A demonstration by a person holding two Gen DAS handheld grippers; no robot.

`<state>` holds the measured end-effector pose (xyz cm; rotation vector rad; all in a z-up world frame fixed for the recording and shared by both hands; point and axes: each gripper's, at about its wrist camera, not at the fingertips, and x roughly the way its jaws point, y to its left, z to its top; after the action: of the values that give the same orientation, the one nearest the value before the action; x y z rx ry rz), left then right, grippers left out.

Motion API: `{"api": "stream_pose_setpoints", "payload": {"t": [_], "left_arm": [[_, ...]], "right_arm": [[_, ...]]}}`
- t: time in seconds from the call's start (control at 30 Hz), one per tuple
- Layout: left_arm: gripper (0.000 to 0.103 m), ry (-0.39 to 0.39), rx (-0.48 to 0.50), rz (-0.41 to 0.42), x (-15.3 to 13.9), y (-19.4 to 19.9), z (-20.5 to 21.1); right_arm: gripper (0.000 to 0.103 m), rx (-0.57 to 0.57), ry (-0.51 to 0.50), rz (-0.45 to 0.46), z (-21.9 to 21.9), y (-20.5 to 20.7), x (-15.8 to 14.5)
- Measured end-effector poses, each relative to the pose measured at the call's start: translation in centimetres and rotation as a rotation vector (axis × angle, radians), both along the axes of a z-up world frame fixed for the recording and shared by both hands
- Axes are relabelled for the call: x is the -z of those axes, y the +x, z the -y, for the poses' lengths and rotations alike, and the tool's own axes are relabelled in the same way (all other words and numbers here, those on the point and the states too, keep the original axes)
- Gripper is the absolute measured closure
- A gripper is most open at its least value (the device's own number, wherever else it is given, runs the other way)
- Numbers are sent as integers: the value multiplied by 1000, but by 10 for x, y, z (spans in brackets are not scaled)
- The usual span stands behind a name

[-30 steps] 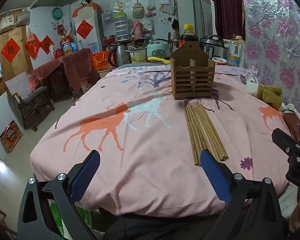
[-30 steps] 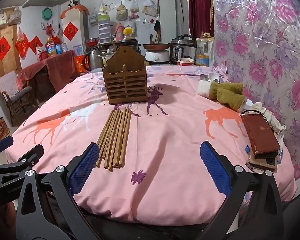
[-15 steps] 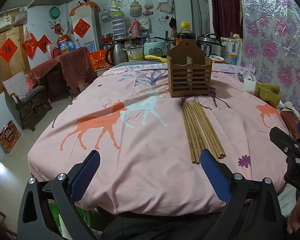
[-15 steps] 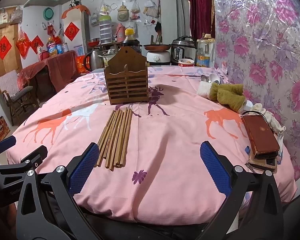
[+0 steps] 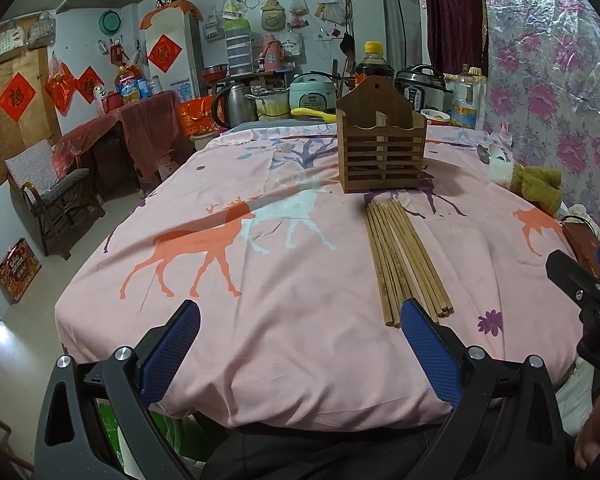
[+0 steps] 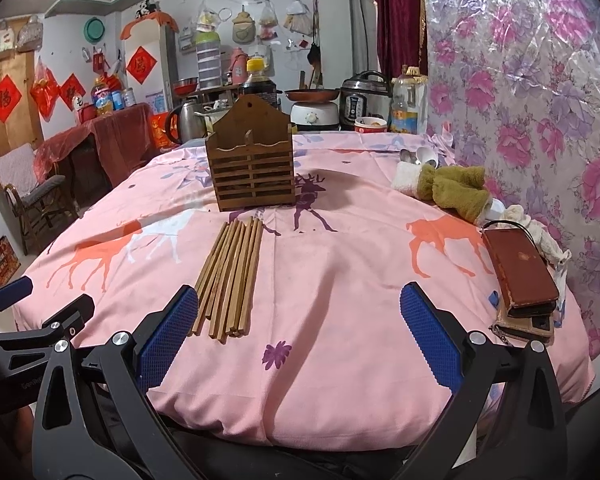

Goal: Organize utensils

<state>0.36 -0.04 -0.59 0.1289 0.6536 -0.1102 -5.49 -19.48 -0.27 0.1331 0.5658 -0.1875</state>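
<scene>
Wooden holder (image 6: 251, 174) slats are hiding whatever sits inside. Left fingers (image 5: 430, 350) are covering the chopsticks' (image 5: 404, 256) near tips. Stamped marks on chopsticks too small to read. Phones (image 6: 518, 272) are overlapping; lower one mostly hidden. Desk (image 6: 340, 352) near edge is passing behind right gripper (image 6: 296, 338).

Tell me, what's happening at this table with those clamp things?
A person holds a two-finger gripper in each hand, tidying utensils. A bundle of wooden chopsticks lies on the pink tablecloth before a slatted wooden holder. The left gripper and right gripper are both open and hold nothing.
</scene>
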Motion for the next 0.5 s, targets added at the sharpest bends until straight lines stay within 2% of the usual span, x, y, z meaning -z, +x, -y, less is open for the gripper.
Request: {"api": "stream_pose_setpoints", "payload": {"t": [0.5], "left_arm": [[5,-1,0,-10,1,1,-1]], "right_arm": [[6,3,0,-5,2,1,1]]}}
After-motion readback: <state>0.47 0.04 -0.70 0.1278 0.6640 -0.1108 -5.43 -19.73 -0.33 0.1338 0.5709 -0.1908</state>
